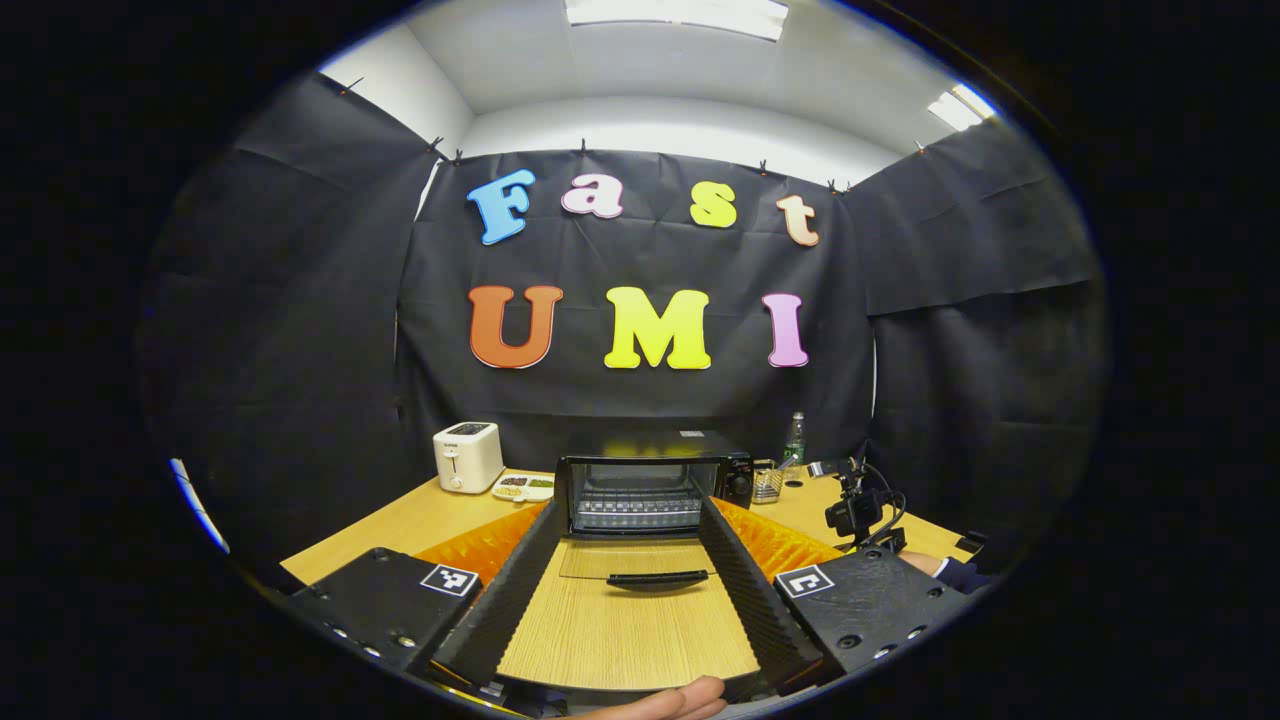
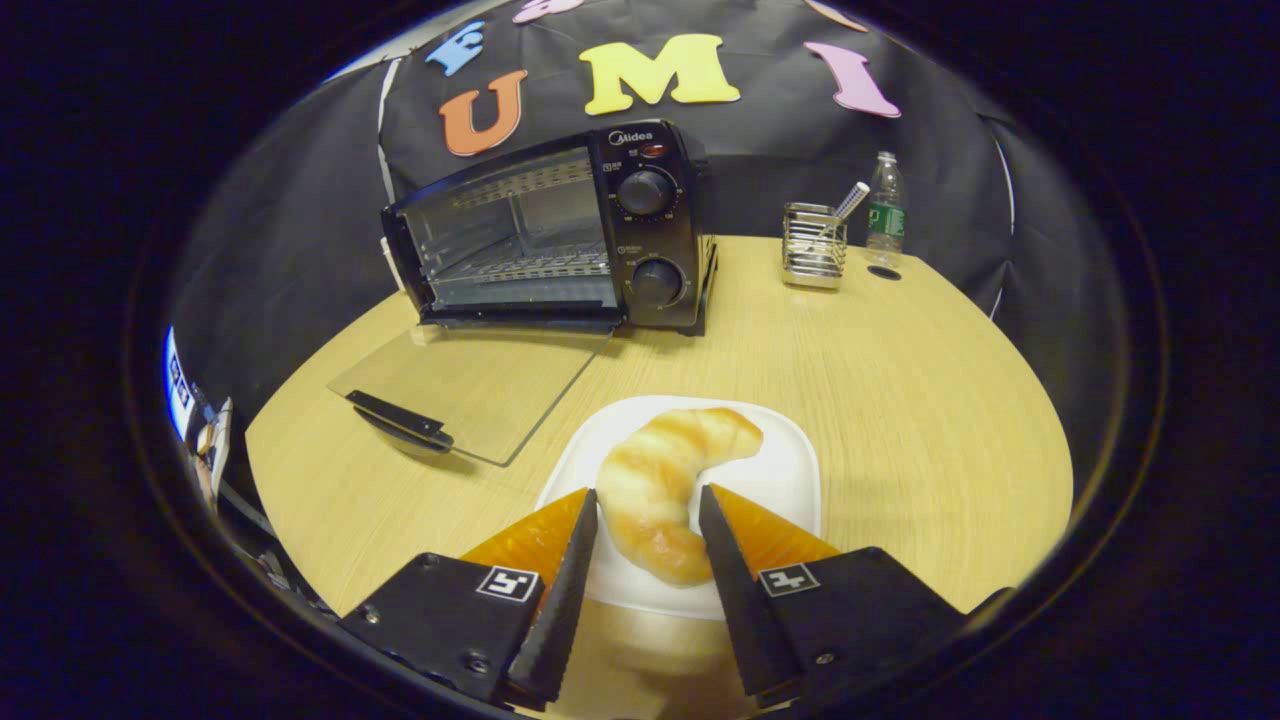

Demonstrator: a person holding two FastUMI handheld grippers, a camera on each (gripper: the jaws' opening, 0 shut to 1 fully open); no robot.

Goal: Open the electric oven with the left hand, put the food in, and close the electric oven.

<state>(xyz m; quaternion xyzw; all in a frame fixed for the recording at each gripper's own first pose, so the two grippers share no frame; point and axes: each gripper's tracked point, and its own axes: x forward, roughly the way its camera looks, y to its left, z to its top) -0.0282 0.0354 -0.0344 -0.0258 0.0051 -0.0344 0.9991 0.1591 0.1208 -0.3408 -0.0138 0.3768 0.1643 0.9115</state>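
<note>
The black electric oven stands open at the back of the table. Its glass door lies flat, handle toward me, and the wire rack inside is bare. My left gripper is open and wide, held back from the door, with the handle seen between its fingers. A croissant lies over a white plate. My right gripper is shut on the croissant, a finger against each side. Whether it is raised off the plate I cannot tell.
A white toaster and a small dish of food sit left of the oven. A wire holder and a plastic bottle stand to its right. A dark sleeve shows at the right.
</note>
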